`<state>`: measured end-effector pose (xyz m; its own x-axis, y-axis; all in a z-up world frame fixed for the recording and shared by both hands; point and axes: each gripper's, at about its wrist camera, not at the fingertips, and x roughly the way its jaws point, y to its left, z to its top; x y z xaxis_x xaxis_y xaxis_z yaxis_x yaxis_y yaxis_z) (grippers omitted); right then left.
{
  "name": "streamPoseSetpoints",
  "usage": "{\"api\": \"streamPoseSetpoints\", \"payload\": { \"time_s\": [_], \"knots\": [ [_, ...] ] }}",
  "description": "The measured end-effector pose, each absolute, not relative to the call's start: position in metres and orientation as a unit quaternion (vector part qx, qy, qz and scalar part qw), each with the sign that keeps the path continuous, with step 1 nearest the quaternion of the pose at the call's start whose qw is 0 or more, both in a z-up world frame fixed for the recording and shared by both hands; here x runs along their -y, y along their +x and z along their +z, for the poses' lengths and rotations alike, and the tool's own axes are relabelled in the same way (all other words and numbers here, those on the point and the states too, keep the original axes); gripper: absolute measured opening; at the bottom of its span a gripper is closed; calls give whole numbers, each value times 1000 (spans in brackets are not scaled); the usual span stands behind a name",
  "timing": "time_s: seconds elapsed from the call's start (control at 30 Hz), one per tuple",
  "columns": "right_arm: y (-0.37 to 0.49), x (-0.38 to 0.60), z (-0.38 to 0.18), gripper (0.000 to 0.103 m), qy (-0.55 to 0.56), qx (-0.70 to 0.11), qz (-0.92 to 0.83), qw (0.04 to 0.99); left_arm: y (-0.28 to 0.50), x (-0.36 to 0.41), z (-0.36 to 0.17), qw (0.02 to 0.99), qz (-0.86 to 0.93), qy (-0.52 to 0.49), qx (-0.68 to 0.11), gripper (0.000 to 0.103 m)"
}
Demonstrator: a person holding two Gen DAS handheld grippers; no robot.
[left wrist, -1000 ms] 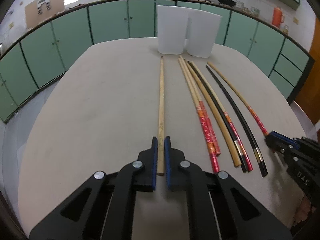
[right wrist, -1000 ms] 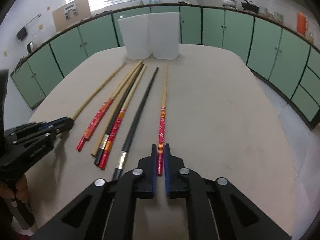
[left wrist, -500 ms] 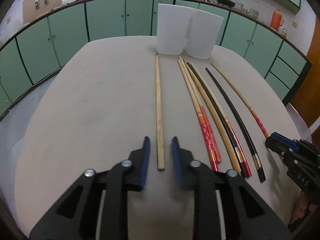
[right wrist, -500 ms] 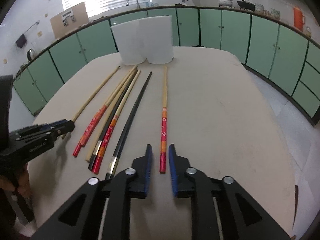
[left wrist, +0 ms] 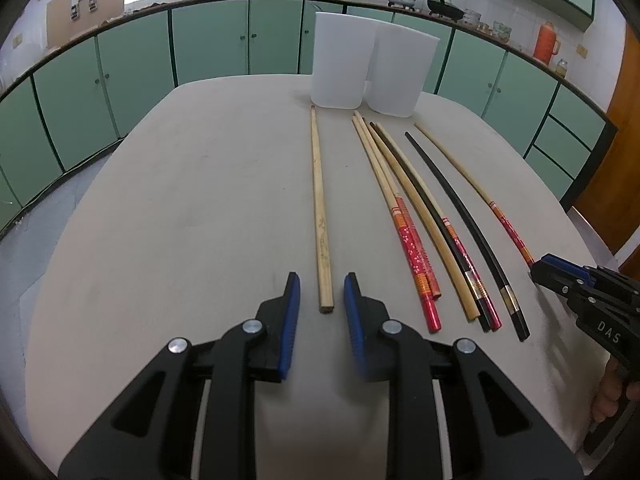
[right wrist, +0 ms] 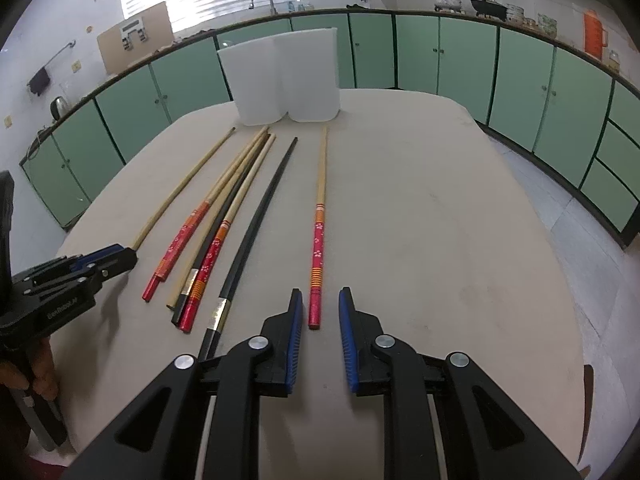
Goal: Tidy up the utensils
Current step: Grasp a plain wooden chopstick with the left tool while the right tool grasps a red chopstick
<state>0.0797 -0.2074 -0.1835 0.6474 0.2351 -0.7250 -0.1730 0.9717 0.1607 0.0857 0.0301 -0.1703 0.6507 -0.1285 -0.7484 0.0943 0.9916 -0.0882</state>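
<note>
A kitchen lined with green cabinet doors (left wrist: pixel 208 40) surrounds a beige rounded table (left wrist: pixel 180 208). Two white plastic containers (left wrist: pixel 340 64) stand at its far edge, and the chopsticks lie in a row in front of them. The right gripper (right wrist: pixel 319 304) body reads "DAS". A second ago both grippers pinched a chopstick. Now the left gripper (left wrist: pixel 320 288) stands parted around the plain wooden chopstick (left wrist: pixel 320 208), the right around the red-patterned chopstick (right wrist: pixel 318 240), neither gripped.
</note>
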Motion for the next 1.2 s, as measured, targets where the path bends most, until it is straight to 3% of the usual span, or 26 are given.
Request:
{"api": "streamPoseSetpoints", "payload": {
  "time_s": [1.2],
  "knots": [
    [76, 209, -183, 26, 41, -427, 120, 895, 89, -28, -168, 894, -56, -14, -444, 19]
  ]
}}
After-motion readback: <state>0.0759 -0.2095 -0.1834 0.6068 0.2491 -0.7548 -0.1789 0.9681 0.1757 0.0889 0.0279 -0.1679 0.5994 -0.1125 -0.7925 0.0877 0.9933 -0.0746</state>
